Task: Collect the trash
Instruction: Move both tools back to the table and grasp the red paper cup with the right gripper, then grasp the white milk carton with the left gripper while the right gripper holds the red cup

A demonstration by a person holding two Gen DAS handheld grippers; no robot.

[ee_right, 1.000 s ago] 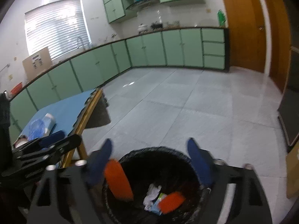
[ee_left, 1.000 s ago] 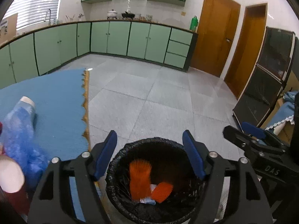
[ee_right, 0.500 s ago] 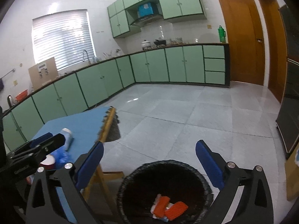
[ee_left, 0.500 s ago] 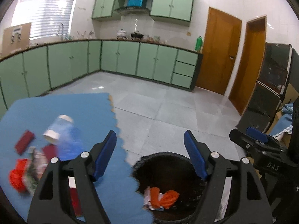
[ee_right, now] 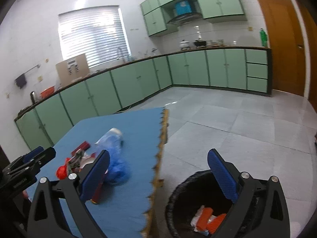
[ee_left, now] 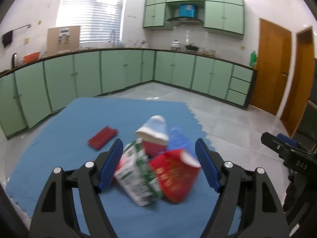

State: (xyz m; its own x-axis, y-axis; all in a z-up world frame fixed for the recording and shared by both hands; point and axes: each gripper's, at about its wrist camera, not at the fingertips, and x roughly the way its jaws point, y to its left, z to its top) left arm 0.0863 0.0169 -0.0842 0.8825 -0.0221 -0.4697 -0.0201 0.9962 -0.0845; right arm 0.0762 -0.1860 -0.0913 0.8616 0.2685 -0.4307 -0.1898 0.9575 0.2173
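Note:
Trash lies in a heap on the blue mat table (ee_left: 59, 130): a green-and-white carton (ee_left: 138, 170), a red paper cup (ee_left: 174, 176), a white-rimmed cup (ee_left: 152, 136), a blue plastic bag (ee_left: 179, 140) and a red packet (ee_left: 103, 139). My left gripper (ee_left: 158, 148) hovers open above the heap, touching nothing. My right gripper (ee_right: 158, 158) is wide open and empty, between the table edge and the black-lined bin (ee_right: 178, 194). Orange scraps (ee_right: 206, 216) and white paper lie inside the bin. The blue bag (ee_right: 113, 148) also shows in the right wrist view.
The bin stands on the grey tiled floor (ee_right: 237, 123) just right of the table's jagged edge (ee_right: 160, 158). Green cabinets (ee_left: 118, 71) line the far walls and wooden doors (ee_left: 271, 65) stand at the right. Each gripper shows at the edge of the other's view.
Both grippers swung left and rose, from over the bin toward the table. The orange pieces dropped into the bin and the right jaws spread wider. The trash heap came into the left view.

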